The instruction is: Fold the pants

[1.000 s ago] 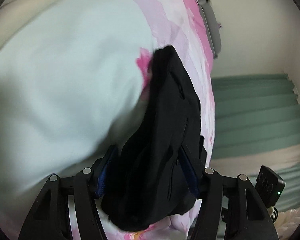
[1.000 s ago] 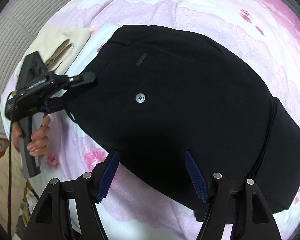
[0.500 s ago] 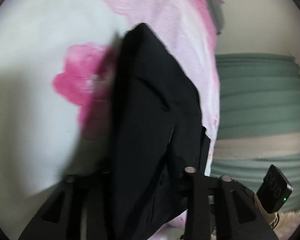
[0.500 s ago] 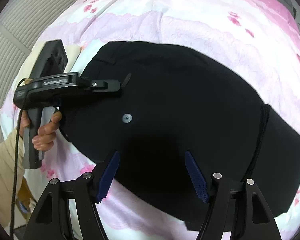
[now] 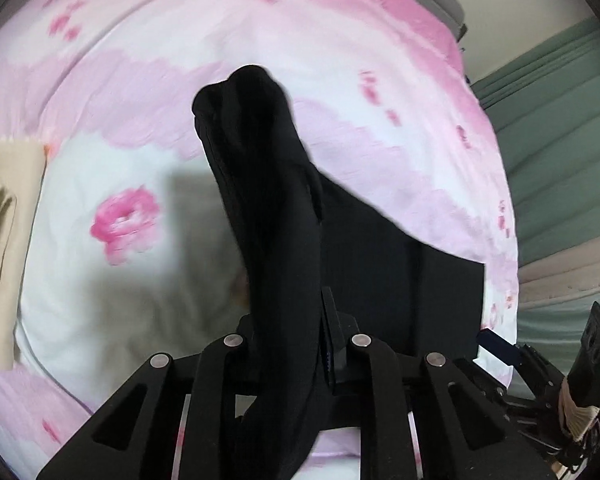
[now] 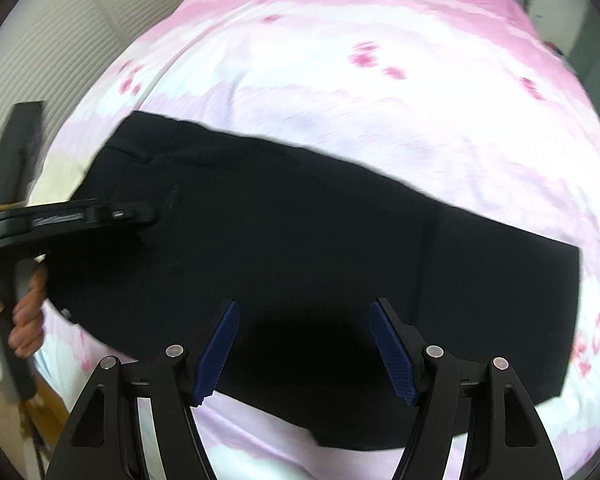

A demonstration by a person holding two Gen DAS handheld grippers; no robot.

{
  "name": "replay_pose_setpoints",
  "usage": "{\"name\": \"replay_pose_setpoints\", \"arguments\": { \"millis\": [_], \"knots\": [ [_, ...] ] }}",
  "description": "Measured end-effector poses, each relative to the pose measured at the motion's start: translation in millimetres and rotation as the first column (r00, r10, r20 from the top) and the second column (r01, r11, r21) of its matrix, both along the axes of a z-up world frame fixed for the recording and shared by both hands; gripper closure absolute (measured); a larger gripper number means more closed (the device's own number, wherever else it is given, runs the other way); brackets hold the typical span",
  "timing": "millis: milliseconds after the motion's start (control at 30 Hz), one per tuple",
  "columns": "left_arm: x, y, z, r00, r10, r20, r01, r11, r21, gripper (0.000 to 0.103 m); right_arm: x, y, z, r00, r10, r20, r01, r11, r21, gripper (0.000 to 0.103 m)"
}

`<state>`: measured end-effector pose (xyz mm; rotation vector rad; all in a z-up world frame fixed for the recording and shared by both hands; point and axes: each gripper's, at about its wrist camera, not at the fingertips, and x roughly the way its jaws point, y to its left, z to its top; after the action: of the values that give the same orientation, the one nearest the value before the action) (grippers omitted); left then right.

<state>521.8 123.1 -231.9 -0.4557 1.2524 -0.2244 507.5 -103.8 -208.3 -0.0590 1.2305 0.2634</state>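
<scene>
Nearest the left wrist camera, the left gripper (image 5: 296, 344) is pinching a thick bunched fold of the black pants (image 5: 268, 216), its jaws drawn in tight against the cloth on both sides. The gathered fabric is rising from between the fingers and standing up as a dark ridge in front of the lens, while the rest of the garment is spreading flat to the right over the pink floral bedsheet (image 5: 132, 224). A shadow is falling on the sheet just left of the lifted fold. Farther left, at the edge of the bed, a folded beige cloth (image 5: 0, 200) is lying on the sheet. Beyond the bed on the right, green pleated curtains (image 5: 560, 128) are hanging.

In the right wrist view, the right gripper (image 6: 304, 340) is hovering with its jaws spread wide, the blue-padded fingers (image 6: 220, 344) holding nothing; whether they are touching the cloth beneath cannot be told. Just past them the pants (image 6: 320, 232) are lying across the bedsheet (image 6: 340, 92) as a broad dark panel. At the panel's left end the left gripper (image 6: 148, 214) is clamping the fabric, with the person's left hand (image 6: 28, 312) wrapping its handle. Farther off, to the upper left, a white slatted surface (image 6: 52, 52) is showing beside the bed.
</scene>
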Motion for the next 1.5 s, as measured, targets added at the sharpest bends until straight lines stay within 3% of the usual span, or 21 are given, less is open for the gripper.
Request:
{"name": "replay_pose_setpoints", "arguments": {
  "millis": [367, 567, 767, 900, 1033, 1267, 1500],
  "knots": [
    [6, -119, 66, 1.0, -0.011, 0.0, 0.011, 0.995, 0.098, 0.085, -32, -143, 71, 0.965, -0.204, 0.164, 0.195, 0.979, 0.066, 0.034],
    [11, -198, 93, 1.0, -0.017, -0.012, 0.019, 0.982, 0.188, 0.085, -54, -206, 85, 0.948, -0.258, 0.186, 0.24, 0.964, 0.116, 0.034],
    [15, -282, 93, 0.998, -0.056, -0.041, 0.065, 0.964, 0.259, 0.085, -73, -277, 85, 0.935, -0.304, 0.185, 0.28, 0.949, 0.148, 0.034],
    [20, -338, 80, 0.993, -0.09, -0.08, 0.111, 0.943, 0.314, 0.085, -83, -323, 80, 0.924, -0.34, 0.173, 0.312, 0.935, 0.171, 0.034],
    [32, -389, 50, 0.984, -0.096, -0.148, 0.14, 0.935, 0.326, 0.085, -91, -361, 71, 0.912, -0.379, 0.156, 0.348, 0.917, 0.197, 0.034],
    [41, -466, -6, 0.963, -0.117, -0.241, 0.209, 0.889, 0.406, 0.085, -101, -410, 50, 0.897, -0.423, 0.125, 0.394, 0.896, 0.206, 0.034],
    [41, -502, -33, 0.951, -0.122, -0.283, 0.246, 0.852, 0.461, 0.083, -103, -449, 31, 0.886, -0.454, 0.096, 0.431, 0.881, 0.194, 0.034]
  ]
}}
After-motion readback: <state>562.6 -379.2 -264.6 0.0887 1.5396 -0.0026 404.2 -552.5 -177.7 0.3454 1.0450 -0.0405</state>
